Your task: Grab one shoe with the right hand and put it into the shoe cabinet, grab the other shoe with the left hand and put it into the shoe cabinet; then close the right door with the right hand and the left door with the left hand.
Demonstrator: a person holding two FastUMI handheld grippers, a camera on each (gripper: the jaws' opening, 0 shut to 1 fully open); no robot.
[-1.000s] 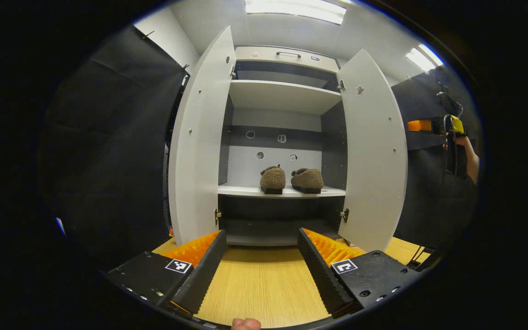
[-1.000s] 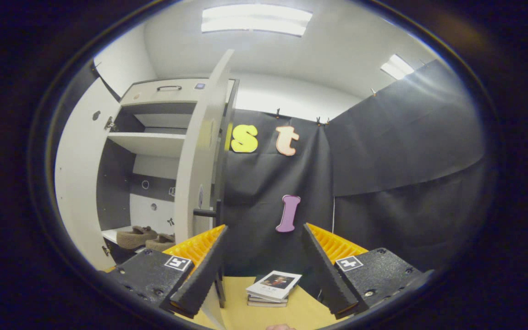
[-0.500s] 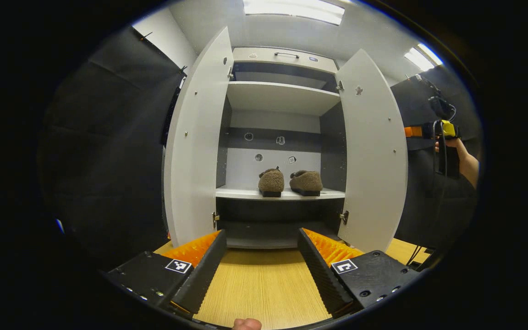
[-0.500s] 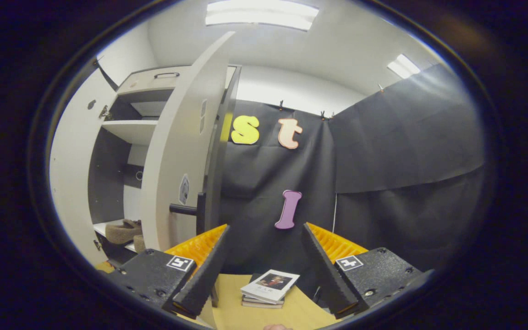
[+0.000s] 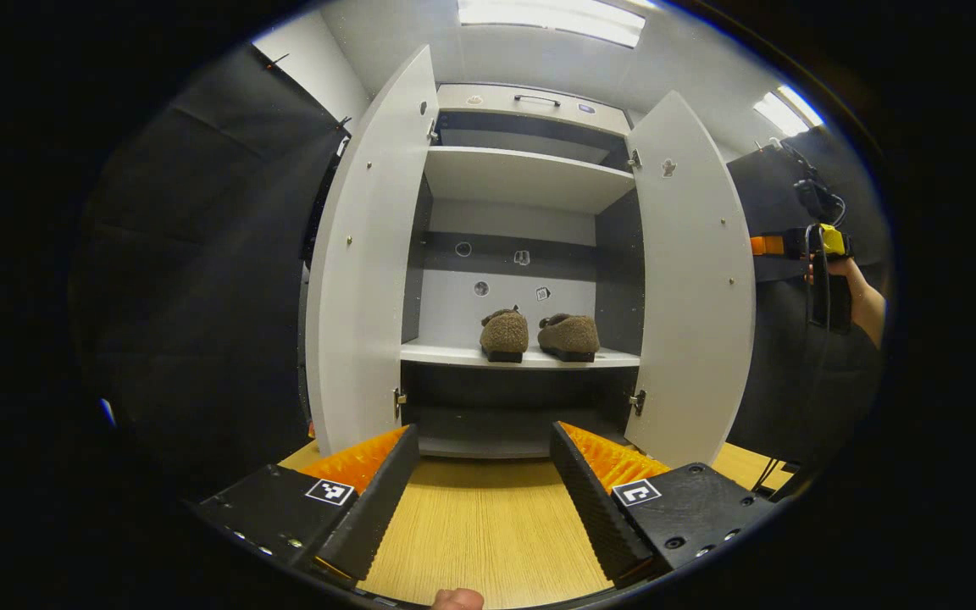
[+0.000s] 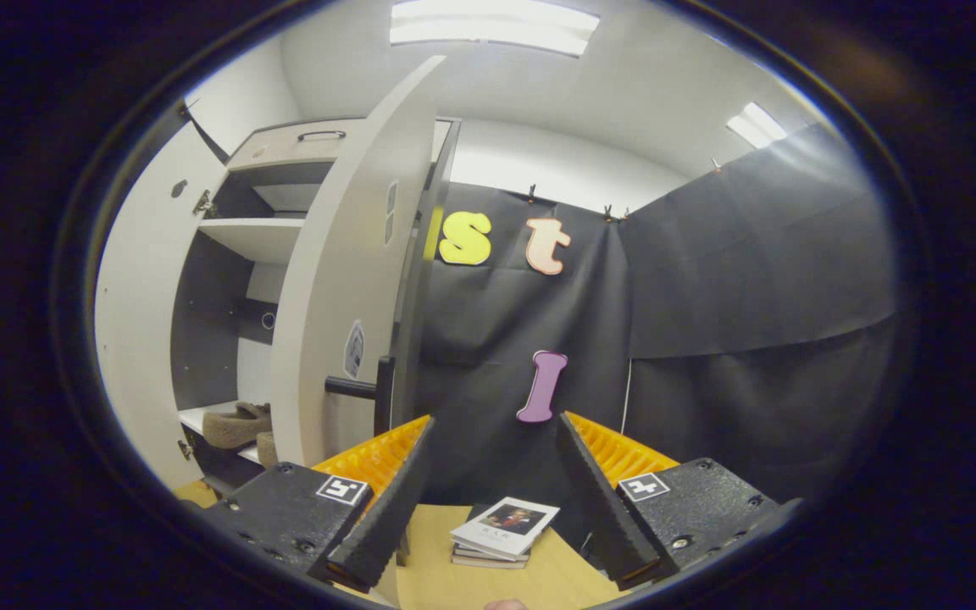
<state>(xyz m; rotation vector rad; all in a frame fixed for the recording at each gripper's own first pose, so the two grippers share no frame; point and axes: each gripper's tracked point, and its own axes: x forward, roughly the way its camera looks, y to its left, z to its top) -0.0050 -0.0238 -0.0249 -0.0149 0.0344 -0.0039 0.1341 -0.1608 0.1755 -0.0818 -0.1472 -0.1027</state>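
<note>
Two brown fuzzy shoes (image 5: 504,334) (image 5: 568,335) stand side by side on the middle shelf (image 5: 446,355) of the white shoe cabinet (image 5: 527,178). Both doors hang open, the left door (image 5: 366,254) and the right door (image 5: 691,280). My left gripper (image 5: 479,474) is open and empty over the wooden table, facing the cabinet from a distance. My right gripper (image 6: 492,474) is open and empty, just outside the right door (image 6: 344,280) near its dark handle (image 6: 361,390). In the left gripper view the right gripper (image 5: 801,246) shows beyond the right door, held by a hand.
A small stack of books (image 6: 501,534) lies on the wooden table (image 6: 454,576) ahead of the right gripper. Black cloth walls close in both sides. An upper shelf (image 5: 526,174) of the cabinet is bare.
The right gripper has moved closer to the outer face of the right door, which now takes more of its view. The left gripper has barely shifted.
</note>
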